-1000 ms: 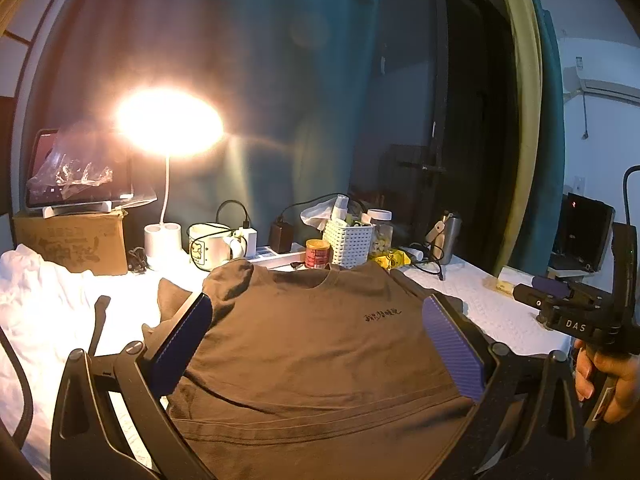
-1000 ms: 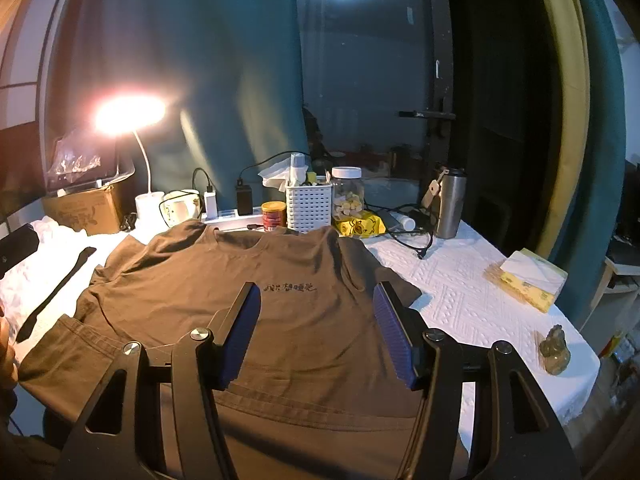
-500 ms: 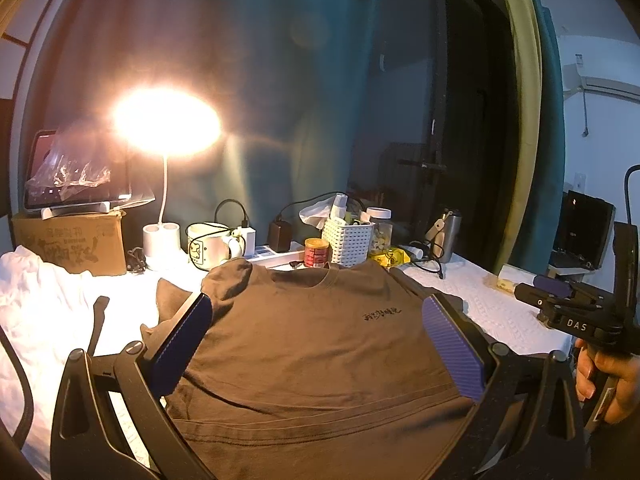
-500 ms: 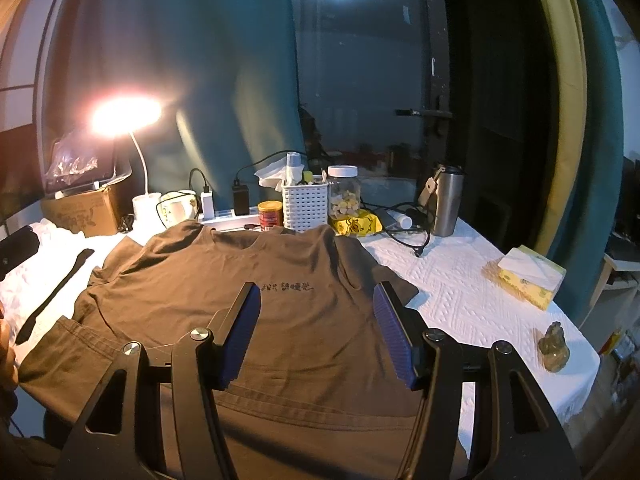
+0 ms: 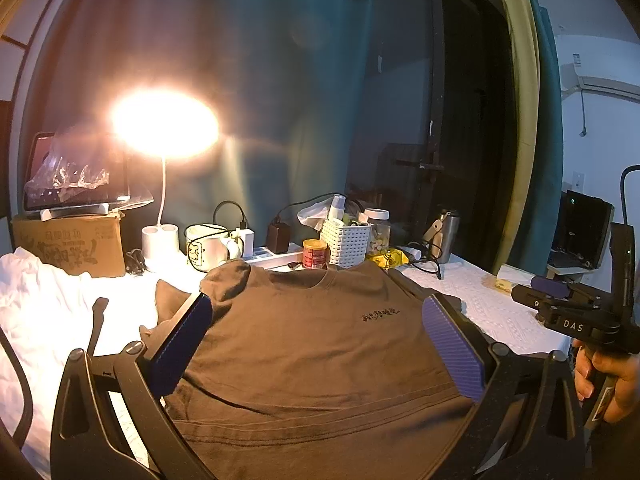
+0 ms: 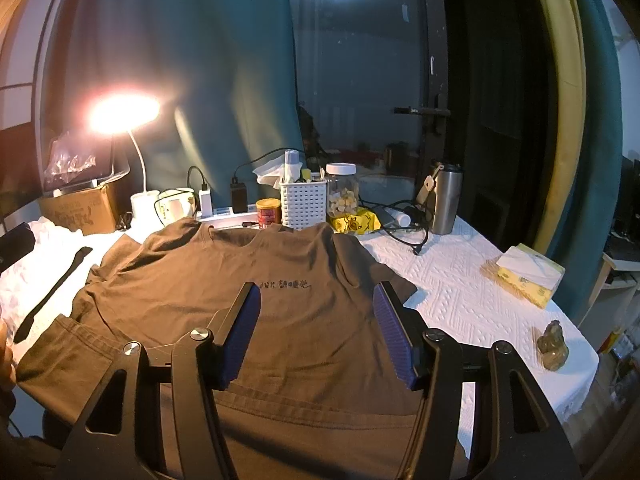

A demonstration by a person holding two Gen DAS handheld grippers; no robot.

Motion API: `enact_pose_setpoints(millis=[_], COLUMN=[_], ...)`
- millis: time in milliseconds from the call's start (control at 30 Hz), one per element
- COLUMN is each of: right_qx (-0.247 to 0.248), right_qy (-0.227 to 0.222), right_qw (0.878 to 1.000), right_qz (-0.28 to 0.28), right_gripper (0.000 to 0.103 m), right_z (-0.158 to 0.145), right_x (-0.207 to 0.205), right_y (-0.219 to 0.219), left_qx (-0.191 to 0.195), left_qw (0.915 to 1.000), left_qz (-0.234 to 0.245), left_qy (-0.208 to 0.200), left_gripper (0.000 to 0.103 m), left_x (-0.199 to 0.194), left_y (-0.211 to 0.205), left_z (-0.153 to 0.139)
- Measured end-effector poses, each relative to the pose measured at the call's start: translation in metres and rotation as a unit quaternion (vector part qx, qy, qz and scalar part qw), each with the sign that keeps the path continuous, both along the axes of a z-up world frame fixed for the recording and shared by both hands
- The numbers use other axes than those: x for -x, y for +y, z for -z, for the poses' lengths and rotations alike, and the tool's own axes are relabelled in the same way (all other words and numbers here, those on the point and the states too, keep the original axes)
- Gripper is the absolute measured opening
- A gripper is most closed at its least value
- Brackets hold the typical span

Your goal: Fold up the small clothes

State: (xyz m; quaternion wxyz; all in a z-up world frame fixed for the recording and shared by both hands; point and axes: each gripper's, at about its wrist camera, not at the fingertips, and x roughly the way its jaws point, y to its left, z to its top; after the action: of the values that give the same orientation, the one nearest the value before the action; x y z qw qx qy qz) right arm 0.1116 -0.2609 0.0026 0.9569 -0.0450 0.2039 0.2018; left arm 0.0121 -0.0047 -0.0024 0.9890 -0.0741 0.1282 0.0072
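On a lamplit table (image 6: 460, 280), a brown T-shirt (image 5: 312, 344) lies spread flat, front up, as the left gripper (image 5: 320, 344) and right gripper (image 6: 316, 332) hover above it, fingers open and empty; a neat fold likely means pinching matching hem corners together.

Clutter (image 6: 303, 204) behind shirt (image 6: 280, 320)

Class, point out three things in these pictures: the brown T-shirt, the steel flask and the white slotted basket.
brown T-shirt (image 6: 280, 312): right wrist view, on the chest below the printed text.
steel flask (image 6: 446, 204): right wrist view, on its metal body.
white slotted basket (image 5: 346, 244): left wrist view, on its front wall.
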Motion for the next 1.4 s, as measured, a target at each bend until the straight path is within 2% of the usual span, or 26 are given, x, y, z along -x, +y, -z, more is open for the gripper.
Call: enact_pose_setpoints(millis=[1400], right_qx=[0.002], right_qy=[0.001], right_qw=[1.0], right_qz=[0.001], right_gripper=[0.062], right_z=[0.0012], right_x=[-0.0025], right_y=[0.0021], left_qx=[0.0], left_qw=[1.0], left_qz=[0.003], left_qy=[-0.002], left_gripper=[0.103], left_x=[0.0013], left_y=[0.0002], left_z=[0.0004])
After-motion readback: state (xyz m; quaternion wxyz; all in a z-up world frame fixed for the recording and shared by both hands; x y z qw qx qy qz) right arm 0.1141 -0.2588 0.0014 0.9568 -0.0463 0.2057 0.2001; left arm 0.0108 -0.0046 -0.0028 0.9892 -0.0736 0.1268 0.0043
